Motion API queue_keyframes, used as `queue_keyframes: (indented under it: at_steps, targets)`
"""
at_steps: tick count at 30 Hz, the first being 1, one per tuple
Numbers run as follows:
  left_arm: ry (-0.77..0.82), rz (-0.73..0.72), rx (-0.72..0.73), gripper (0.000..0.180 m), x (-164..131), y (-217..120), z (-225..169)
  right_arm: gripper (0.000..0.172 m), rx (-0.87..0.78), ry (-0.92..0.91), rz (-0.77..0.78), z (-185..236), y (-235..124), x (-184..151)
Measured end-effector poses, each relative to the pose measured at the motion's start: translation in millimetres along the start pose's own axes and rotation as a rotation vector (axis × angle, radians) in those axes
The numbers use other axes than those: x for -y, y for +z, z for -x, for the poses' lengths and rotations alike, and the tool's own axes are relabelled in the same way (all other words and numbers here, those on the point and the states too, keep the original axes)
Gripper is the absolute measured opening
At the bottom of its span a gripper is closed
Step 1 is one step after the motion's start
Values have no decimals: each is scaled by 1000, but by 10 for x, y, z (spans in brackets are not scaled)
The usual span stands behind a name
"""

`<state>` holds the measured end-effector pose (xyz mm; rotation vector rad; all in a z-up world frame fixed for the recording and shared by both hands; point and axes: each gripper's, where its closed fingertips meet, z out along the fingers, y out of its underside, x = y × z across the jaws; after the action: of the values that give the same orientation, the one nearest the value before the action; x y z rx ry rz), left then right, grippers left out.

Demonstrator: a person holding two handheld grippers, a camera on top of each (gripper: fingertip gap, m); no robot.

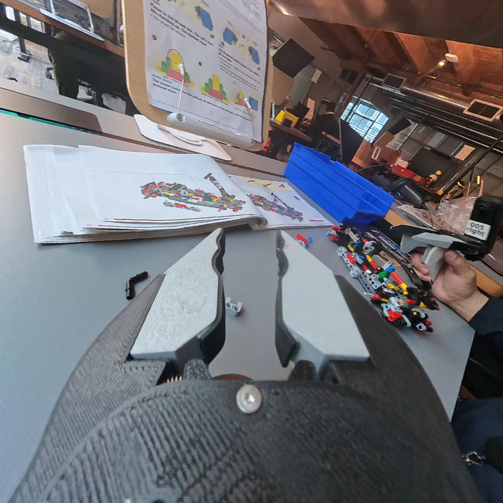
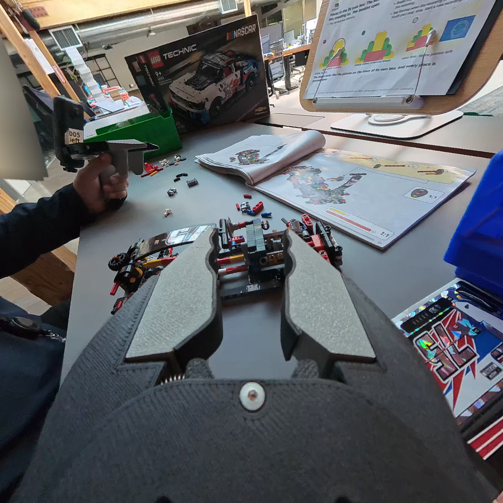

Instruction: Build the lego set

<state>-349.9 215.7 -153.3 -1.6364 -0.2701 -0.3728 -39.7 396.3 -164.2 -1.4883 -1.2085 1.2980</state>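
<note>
Here the left gripper hangs above the grey table with its jaws apart and nothing between them, bare tabletop showing through the gap. A small light grey brick piece lies on the table low between the fingers, touching neither, and a bent black connector lies at about nine o'clock of the left finger. At twelve o'clock, beyond the fingertips, an open instruction booklet lies flat; at two o'clock stands a blue bin, and a small red and blue piece lies just right of the right fingertip. The right gripper is lowered over a partly built brick car chassis, its jaws spread to either side of the black and grey middle section; whether the pads press on it cannot be told, though a gap seems to show on both sides. The chassis lies near the front edge of the table, with a curved black panel at its ten o'clock end. Loose red, blue and grey pieces lie at twelve o'clock, just beyond it. A holographic sticker sheet lies at three o'clock, and the set's box stands upright at eleven o'clock behind a green bin.
</note>
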Motion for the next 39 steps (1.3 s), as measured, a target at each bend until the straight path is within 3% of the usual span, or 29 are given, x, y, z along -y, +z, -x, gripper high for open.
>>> queue_keyframes:
  at_steps: [3, 7, 26, 39]
  targets:
    - [-43, 14, 69, 34, -17, 30, 132, 43, -14, -23, -5, 0, 1, 7]
    - [-81, 37, 61, 36, -44, 102, 164, 43, -28, -38, 0, -5, 10, 2]
    - [75, 10, 1, 35, -37, 43, -113, 45, -62, -78, -32, -20, -13, 46]
    - [234, 65, -78, 62, -139, -237, -292, 57, -70, -74, -48, 0, -81, 55]
